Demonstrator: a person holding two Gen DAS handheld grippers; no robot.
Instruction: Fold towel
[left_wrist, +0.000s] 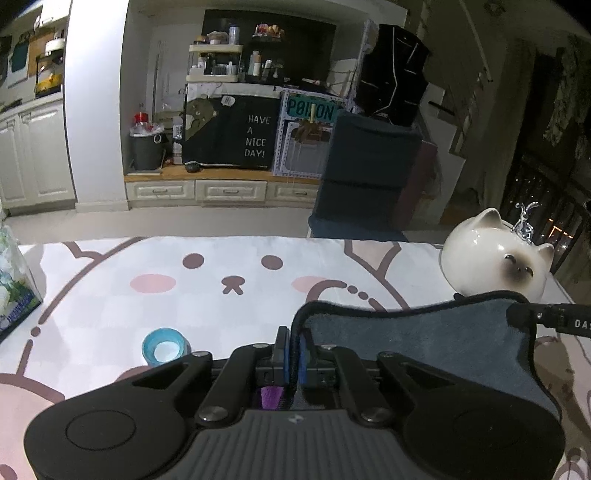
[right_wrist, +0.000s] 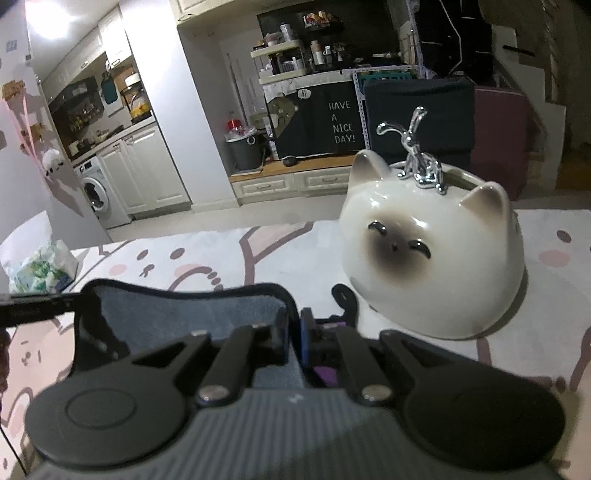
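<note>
A grey-blue towel (left_wrist: 413, 343) with a dark trim is held up between my two grippers above the table. My left gripper (left_wrist: 294, 356) is shut on the towel's left corner, with the trim pinched between its blue pads. My right gripper (right_wrist: 294, 338) is shut on the towel's right corner (right_wrist: 184, 310). The towel's top edge sags between the two grips. The right gripper's tip shows in the left wrist view (left_wrist: 546, 319), and the left gripper's tip shows in the right wrist view (right_wrist: 37, 306).
A white ceramic cat pot (right_wrist: 432, 251) with a silver figure (right_wrist: 421, 158) stands close on the right. A blue tape roll (left_wrist: 162, 347) lies on the bear-print tablecloth (left_wrist: 229, 280). A tissue pack (left_wrist: 14, 280) sits at the left edge.
</note>
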